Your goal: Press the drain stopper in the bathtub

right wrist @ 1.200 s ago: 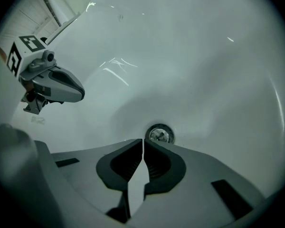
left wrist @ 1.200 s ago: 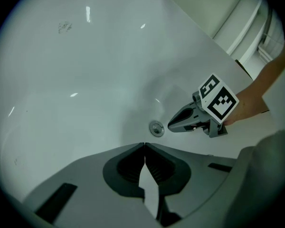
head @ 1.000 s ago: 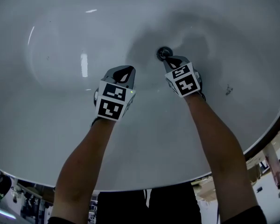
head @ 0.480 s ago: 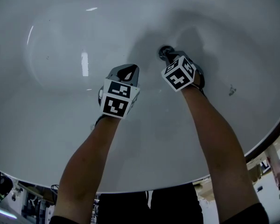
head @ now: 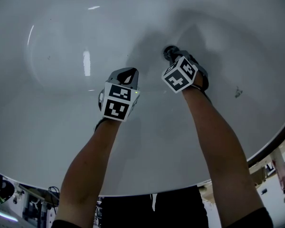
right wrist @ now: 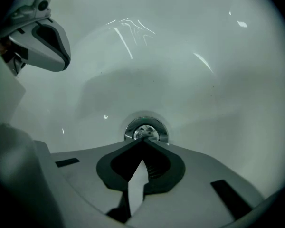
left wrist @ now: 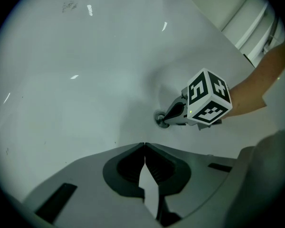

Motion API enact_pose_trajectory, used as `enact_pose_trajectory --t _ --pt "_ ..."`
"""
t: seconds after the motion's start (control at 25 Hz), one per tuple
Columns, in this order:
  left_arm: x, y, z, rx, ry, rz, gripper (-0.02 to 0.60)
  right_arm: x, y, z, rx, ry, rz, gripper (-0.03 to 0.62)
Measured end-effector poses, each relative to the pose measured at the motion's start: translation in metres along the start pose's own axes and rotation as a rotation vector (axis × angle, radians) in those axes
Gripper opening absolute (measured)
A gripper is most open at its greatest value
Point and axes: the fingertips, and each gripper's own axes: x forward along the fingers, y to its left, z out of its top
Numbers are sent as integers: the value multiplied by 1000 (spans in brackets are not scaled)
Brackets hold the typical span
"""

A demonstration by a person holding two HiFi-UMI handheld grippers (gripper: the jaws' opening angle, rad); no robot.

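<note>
Bathtub (head: 47, 127): white and glossy, with both hand-held grippers inside the basin. Light streaks reflect off the wall ahead of the left one.
Forearms (head: 92, 170): two bare arms reach down from the tub's near edge, one behind each hand-held gripper.
Left hand-held gripper (head: 127, 73): jaws are together with nothing between them. It is over bare tub floor, apart from the drain and to the left of the right unit. In its own view the tips meet at (left wrist: 144, 145).
Right hand-held gripper (head: 173, 54): jaws are together and hold nothing. In its own view the joined tips (right wrist: 142, 139) lie over the stopper's centre. I cannot tell whether they bear down on it.
Marker cubes (head: 117, 101): one on each unit, with faces showing black-and-white square patterns. The right cube (left wrist: 208, 103) is tilted.
Drain stopper (right wrist: 146, 129): a round chrome fitting in the tub floor, at the right unit's tips and ahead-right of the left unit (left wrist: 159, 120).
Obstruction: the right unit's body covers most of the stopper in the head view.
Surface marks: small dark specks (head: 236, 93) on the tub wall to the right of the right unit, illegible.
</note>
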Motion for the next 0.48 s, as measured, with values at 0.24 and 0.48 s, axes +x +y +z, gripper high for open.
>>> enact_pose_trajectory --t 0.24,0.48 --pt "12 49 -21 -30 6 2 18 38 11 35 75 -66 46 16" --pt "-56 -25 37 26 -44 45 20 -89 -7 3 111 -167 45 15"
